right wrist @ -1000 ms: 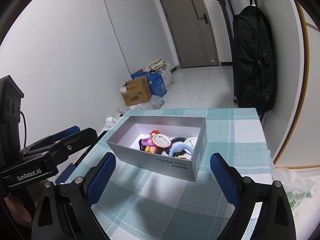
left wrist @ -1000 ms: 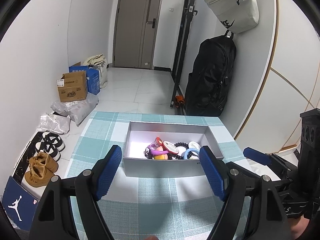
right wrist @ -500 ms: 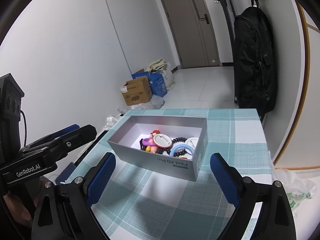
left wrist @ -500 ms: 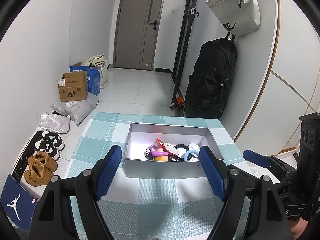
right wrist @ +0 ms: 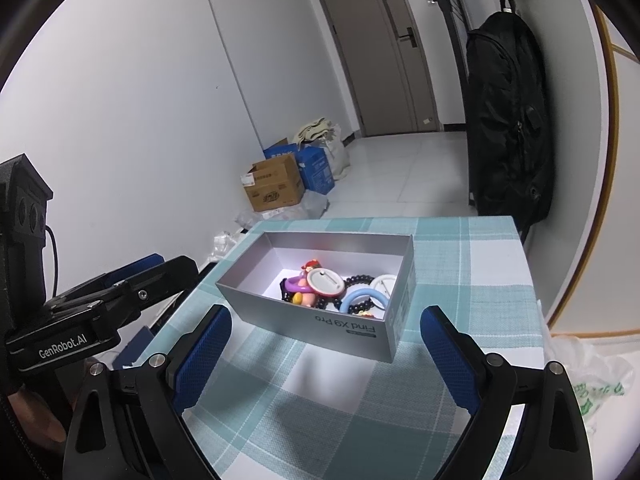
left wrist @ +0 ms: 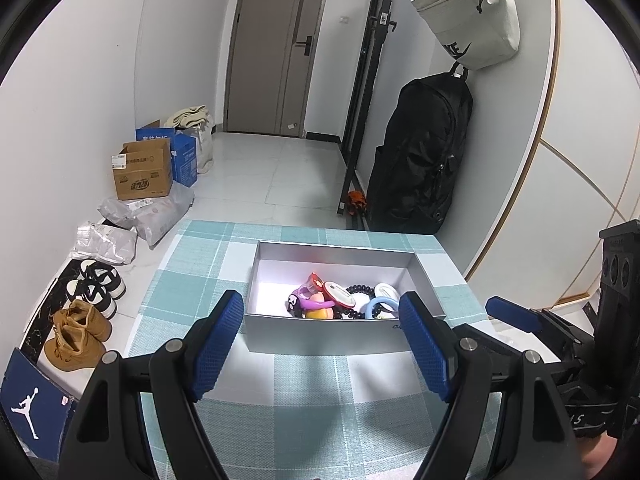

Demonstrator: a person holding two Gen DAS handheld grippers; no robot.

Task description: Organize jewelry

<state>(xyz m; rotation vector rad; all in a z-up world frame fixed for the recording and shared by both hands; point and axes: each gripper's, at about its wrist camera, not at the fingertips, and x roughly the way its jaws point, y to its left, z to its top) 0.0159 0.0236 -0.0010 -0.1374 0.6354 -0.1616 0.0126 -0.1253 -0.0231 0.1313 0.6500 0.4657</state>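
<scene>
A silver open box (left wrist: 320, 336) (right wrist: 320, 322) stands on the teal checked tablecloth (left wrist: 304, 392). Inside lies a pile of jewelry (left wrist: 332, 302) (right wrist: 332, 288): a purple ring, a red and white round piece, black beads, a light blue ring and a white ring. My left gripper (left wrist: 322, 344) is open and empty, above the table just in front of the box. My right gripper (right wrist: 326, 354) is open and empty, in front of the box's corner. Each gripper shows at the side of the other's view.
The table's far edge lies just behind the box. On the floor to the left are shoes (left wrist: 80, 320), plastic bags and cardboard boxes (left wrist: 142, 174). A black backpack (left wrist: 420, 160) hangs on the right wall. A plastic bag (right wrist: 592, 376) lies right of the table.
Both grippers have drawn back and risen slightly from the box, so it looks a little smaller and farther. Both stay open. The jewelry has not moved.
</scene>
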